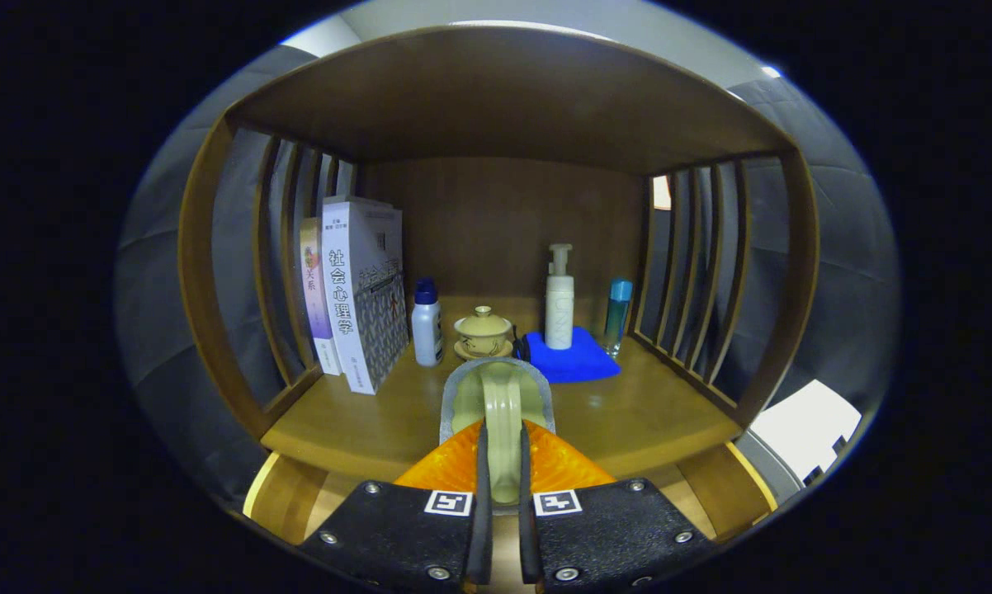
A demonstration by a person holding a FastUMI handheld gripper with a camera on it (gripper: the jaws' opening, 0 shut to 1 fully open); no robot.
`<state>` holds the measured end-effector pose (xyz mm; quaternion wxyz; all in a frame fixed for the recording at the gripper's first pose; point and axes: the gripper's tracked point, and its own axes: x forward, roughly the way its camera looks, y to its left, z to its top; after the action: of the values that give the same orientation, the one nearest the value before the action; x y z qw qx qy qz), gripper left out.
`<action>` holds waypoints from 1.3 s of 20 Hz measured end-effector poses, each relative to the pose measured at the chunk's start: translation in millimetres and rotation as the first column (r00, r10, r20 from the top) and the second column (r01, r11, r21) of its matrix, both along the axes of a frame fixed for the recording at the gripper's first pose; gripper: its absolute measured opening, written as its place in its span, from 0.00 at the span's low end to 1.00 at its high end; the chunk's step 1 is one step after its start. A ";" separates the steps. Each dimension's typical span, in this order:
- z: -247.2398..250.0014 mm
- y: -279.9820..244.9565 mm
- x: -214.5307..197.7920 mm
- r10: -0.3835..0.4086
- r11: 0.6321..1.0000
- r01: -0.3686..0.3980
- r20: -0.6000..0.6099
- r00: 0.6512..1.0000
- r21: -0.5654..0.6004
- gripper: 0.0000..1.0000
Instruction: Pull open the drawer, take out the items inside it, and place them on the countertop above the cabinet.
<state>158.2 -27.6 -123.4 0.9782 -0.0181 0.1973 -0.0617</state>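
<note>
Gripper view puts us w/ the hand-held gripper [503, 462] at lower centre of the frame, fingers nearly closed, both pressing on the upright handle of a pale green cup-like item [500, 404]. We can't tell exactly what the item is; its grey rim shows just ahead of the fingertips. It sits over the front part of the wooden worktop [356, 425], but whether it touches the wood or hangs just above, we can't tell.

Beyond it, mid-frame, we see a row of things on the worktop near the back panel. Two books [356, 289] stand upright at centre-left against the slatted side. Just right of them is a white bottle w/ blue cap [427, 326], then a small lidded tea bowl on a saucer [484, 332]. A blue cloth [574, 356] lies right of centre w/ a white pump bottle [559, 301] standing on it, and a slim blue-capped bottle [617, 315] just beside the cloth near the right slats.

A wooden shelf top [504, 99] spans the upper part of the frame.
</note>
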 end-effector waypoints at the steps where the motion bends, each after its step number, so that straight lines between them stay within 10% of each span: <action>1: -3.6 -2.3 10.0 0.009 1.000 -0.009 -0.014 1.000 -0.020 0.13; 16: -42.1 -17.8 56.8 0.063 0.997 -0.067 -0.115 0.991 -0.028 0.24; 18: -48.5 -15.9 55.4 0.071 0.997 -0.075 -0.126 0.990 -0.030 0.32; 23: -25.7 9.3 34.2 0.120 0.991 -0.120 0.005 0.993 0.051 0.95; 26: 7.0 19.5 9.0 0.140 0.988 -0.145 0.112 0.984 0.042 0.94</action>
<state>167.2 -8.1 -116.4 0.9896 -0.0042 0.1434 0.0127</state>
